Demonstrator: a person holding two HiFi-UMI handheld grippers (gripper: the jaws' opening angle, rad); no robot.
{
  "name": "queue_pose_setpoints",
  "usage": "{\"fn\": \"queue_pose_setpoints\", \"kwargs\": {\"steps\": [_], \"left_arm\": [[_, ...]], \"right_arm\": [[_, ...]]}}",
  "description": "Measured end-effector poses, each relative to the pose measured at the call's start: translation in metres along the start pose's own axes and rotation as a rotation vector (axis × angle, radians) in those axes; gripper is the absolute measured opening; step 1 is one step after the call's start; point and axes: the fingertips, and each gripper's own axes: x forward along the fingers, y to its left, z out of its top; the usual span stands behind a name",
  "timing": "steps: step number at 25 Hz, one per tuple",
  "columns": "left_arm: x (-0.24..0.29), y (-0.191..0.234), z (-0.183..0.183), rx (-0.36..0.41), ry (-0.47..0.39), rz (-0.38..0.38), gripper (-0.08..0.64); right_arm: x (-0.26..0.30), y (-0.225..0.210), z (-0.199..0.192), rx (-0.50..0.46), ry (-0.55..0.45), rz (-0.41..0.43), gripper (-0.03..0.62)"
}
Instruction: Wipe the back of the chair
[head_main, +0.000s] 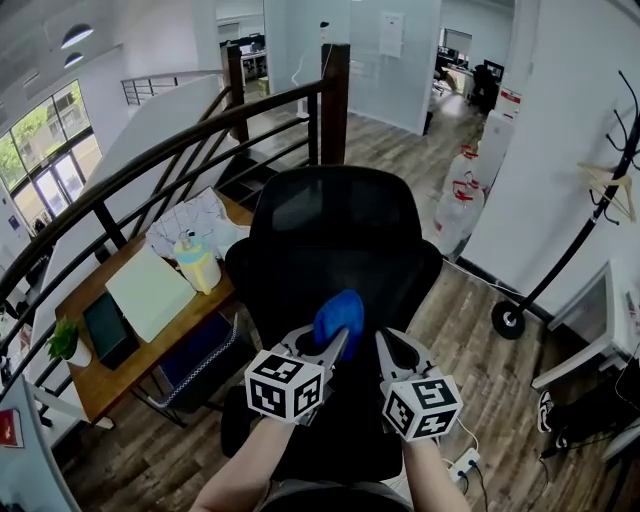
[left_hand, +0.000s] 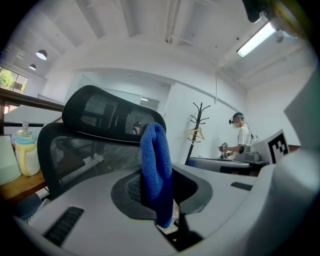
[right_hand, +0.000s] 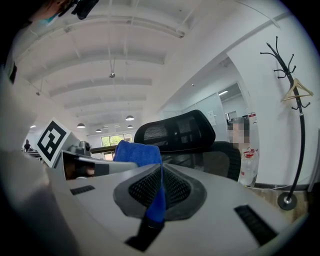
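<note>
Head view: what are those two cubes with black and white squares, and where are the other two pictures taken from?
No robot here: a person holds a hand tool with two jaws in each hand, and the patterned cubes are part of those tools. The head view comes from a camera on the person's head, looking down at a black mesh office chair. The other two pictures come from cameras riding on the left gripper and the right gripper, looking along their jaws. The left jaws pinch a blue woven cloth; a thin edge of it sits between the right jaws too. A wooden desk stands beside the chair.
</note>
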Motion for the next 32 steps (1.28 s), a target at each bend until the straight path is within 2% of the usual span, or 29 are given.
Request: {"fn": "queue_pose_setpoints", "kwargs": {"steps": [9, 20, 23, 27, 32], "left_arm": [[0.028, 0.002, 0.043, 0.071, -0.066, 0.003, 0.074], [0.091, -0.024, 0.125, 0.211, -0.142, -0.089, 0.074], [0.106, -0.030, 0.140, 0.225, -0.154, -0.120, 0.074], [0.125, -0.037, 0.150, 0.221, -0.163, -0.146, 0.074], [0.146, -0.041, 0.146, 0.239, -0.126, -0.154, 0.074]], "right_arm": [[0.024, -0.018, 0.036, -0.034, -0.066, 0.034, 0.031], [0.046, -0.069, 0.091, -0.048, -0.148, 0.013, 0.031], [0.050, -0.078, 0.103, -0.056, -0.168, 0.001, 0.031], [0.049, -0.089, 0.109, -0.059, -0.179, -0.015, 0.031], [0.049, -0.102, 0.115, -0.053, -0.189, -0.030, 0.031]]}}
